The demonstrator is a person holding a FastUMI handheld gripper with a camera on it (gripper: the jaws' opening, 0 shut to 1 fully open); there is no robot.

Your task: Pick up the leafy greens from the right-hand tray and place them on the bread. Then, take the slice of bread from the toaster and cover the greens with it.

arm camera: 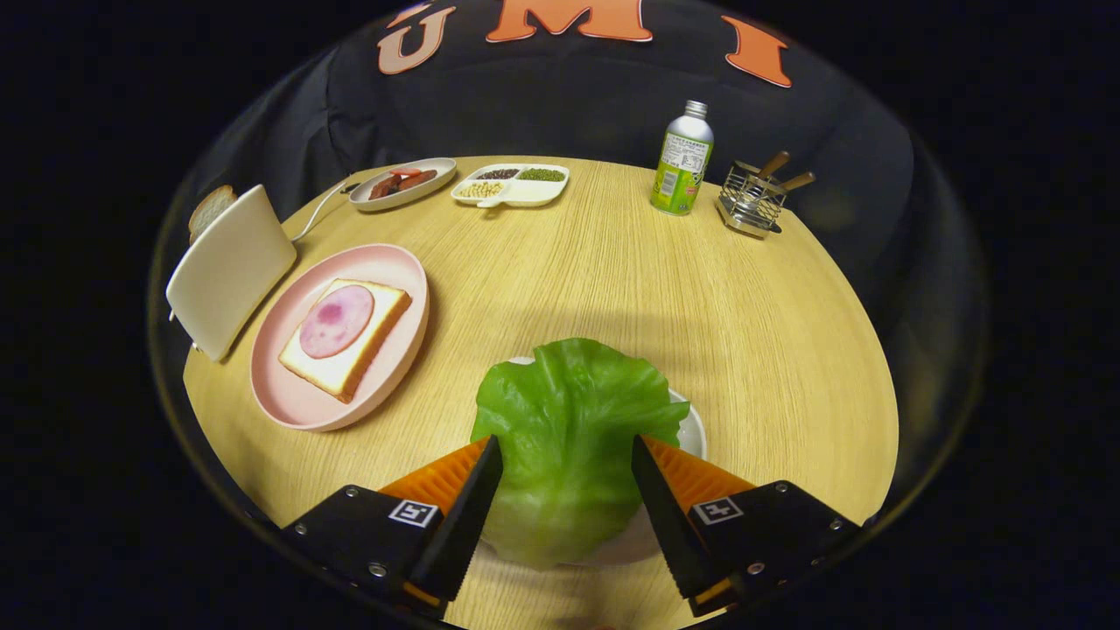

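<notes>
A green lettuce leaf (569, 420) lies on a small white tray (693, 430) at the near edge of the round wooden table. My gripper (567, 442) hangs over it, open, with the leaf between the two fingers; the fingertips (490, 455) stand at the leaf's sides. Beyond and to the left, a pink plate (289, 409) holds a slice of bread (367, 346) topped with a round of ham (337, 320). Left of the plate stands a white toaster (229, 273) with a bread slice (210, 210) sticking out of its top.
At the table's far side sit an oval dish of sausage pieces (402, 184), a divided dish of beans (512, 185), a green-labelled metal bottle (682, 162) and a wire rack with wooden-handled utensils (752, 199). The toaster's cable (319, 214) runs toward the oval dish.
</notes>
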